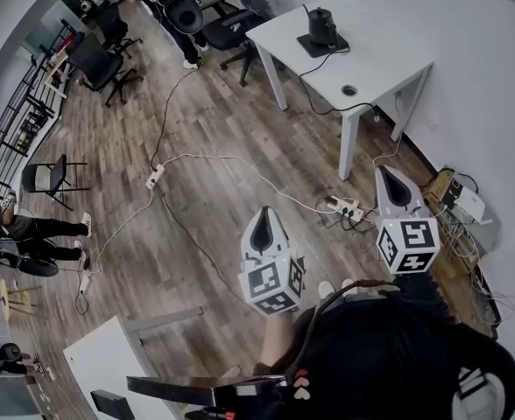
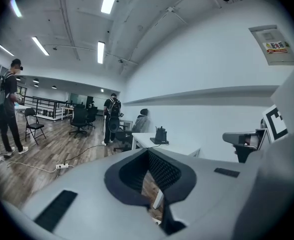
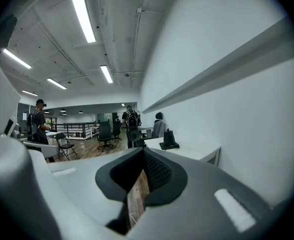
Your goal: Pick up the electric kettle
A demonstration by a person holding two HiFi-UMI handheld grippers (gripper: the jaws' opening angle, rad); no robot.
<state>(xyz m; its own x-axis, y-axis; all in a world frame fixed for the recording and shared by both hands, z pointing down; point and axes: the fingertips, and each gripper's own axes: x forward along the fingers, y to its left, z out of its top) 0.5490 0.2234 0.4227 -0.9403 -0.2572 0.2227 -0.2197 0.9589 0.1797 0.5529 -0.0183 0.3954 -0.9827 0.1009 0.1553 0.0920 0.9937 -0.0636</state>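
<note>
The black electric kettle [image 1: 320,26] stands on its black base on a white table [image 1: 376,55] against the wall, well ahead of both grippers. It is small and distant in the left gripper view [image 2: 160,134] and in the right gripper view [image 3: 168,138]. My left gripper [image 1: 263,217] is held over the wooden floor, shut and empty, its jaws meeting [image 2: 148,152]. To its right, nearer the wall, my right gripper [image 1: 387,175] is also shut with nothing in it [image 3: 143,150]. Both point toward the table.
White cables and power strips [image 1: 156,178] lie across the wooden floor, one strip [image 1: 345,206] near the table leg. Office chairs [image 1: 100,64] and a person with a backpack [image 1: 180,11] are beyond the table. A folding chair [image 1: 54,178] and another person [image 1: 30,230] are at the left.
</note>
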